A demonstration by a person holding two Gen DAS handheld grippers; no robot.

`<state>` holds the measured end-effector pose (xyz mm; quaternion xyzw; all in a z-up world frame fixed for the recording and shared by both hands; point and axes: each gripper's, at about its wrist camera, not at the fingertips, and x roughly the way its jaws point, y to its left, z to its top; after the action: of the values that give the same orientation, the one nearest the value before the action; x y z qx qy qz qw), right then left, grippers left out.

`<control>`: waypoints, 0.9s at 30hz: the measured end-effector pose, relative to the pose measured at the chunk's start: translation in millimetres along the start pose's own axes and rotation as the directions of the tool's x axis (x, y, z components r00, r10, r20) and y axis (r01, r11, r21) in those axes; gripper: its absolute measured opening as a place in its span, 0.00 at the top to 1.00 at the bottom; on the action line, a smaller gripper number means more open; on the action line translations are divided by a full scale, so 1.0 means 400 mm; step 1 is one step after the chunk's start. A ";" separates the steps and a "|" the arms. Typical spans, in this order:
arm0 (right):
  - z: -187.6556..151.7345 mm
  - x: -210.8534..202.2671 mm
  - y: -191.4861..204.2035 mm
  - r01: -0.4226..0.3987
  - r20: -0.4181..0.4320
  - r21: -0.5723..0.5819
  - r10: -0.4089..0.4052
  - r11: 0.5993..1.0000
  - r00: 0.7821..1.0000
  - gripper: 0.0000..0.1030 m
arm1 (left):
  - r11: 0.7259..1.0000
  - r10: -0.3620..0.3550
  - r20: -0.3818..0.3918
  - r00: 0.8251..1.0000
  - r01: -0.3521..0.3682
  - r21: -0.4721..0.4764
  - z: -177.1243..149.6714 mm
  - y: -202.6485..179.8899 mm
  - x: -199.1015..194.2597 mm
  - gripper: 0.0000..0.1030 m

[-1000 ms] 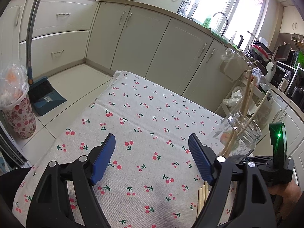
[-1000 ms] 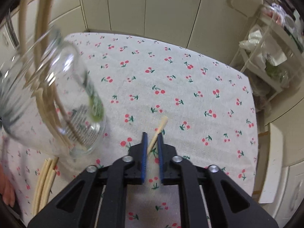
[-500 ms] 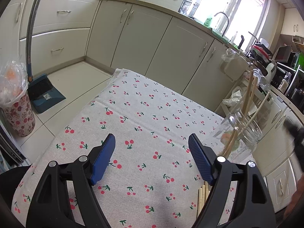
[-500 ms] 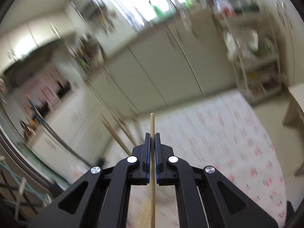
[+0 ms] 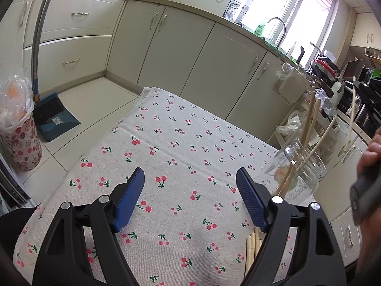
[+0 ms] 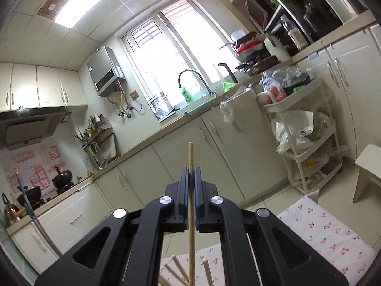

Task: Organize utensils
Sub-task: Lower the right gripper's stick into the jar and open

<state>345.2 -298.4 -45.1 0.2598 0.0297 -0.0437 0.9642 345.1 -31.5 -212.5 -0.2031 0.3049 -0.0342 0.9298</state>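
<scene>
Right gripper [image 6: 190,175] clamps one chopstick [image 6: 190,157] upright, above the glass jar [image 5: 302,166] (already holding several sticks) at four o'clock on the cherry-print tablecloth [image 5: 178,143]. Left gripper [image 5: 190,190] hovers with jaws apart, empty; spare chopsticks [image 5: 252,247] lie at five o'clock.

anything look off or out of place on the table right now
Mostly tidy. A few chopsticks lie loose on the cherry tablecloth beside the glass jar, which holds others leaning at different angles. The right gripper pinches one chopstick upright. Nothing looks spilled or broken.
</scene>
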 end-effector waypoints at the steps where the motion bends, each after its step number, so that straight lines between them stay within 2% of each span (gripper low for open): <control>1: -0.010 0.006 0.007 0.006 0.014 -0.017 -0.006 1.000 1.000 0.95 | 1.000 -0.003 0.000 1.000 0.003 0.000 0.000 0.000 0.000 0.27; 8: -0.085 0.010 0.034 0.015 0.017 -0.153 -0.013 0.988 1.000 0.95 | 1.000 -0.013 -0.002 1.000 0.013 -0.002 0.001 0.000 0.000 0.27; 15: -0.135 -0.023 0.032 -0.002 -0.017 -0.255 -0.002 0.967 1.000 0.95 | 1.000 -0.013 -0.003 1.000 0.013 -0.004 0.003 0.000 0.001 0.27; 21: -0.162 -0.062 0.017 -0.022 -0.090 -0.307 -0.006 0.951 0.996 0.95 | 1.000 -0.004 -0.003 1.000 0.004 -0.004 0.002 -0.001 0.001 0.26; 27: -0.192 -0.093 0.002 -0.039 -0.200 -0.330 -0.029 0.943 0.979 0.94 | 1.000 0.010 -0.007 1.000 -0.010 -0.003 0.004 -0.002 0.003 0.26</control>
<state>305.6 -256.3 -108.0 0.0969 0.1337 -0.0091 0.9862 347.0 -32.1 -211.7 -0.2027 0.3091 -0.0300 0.9287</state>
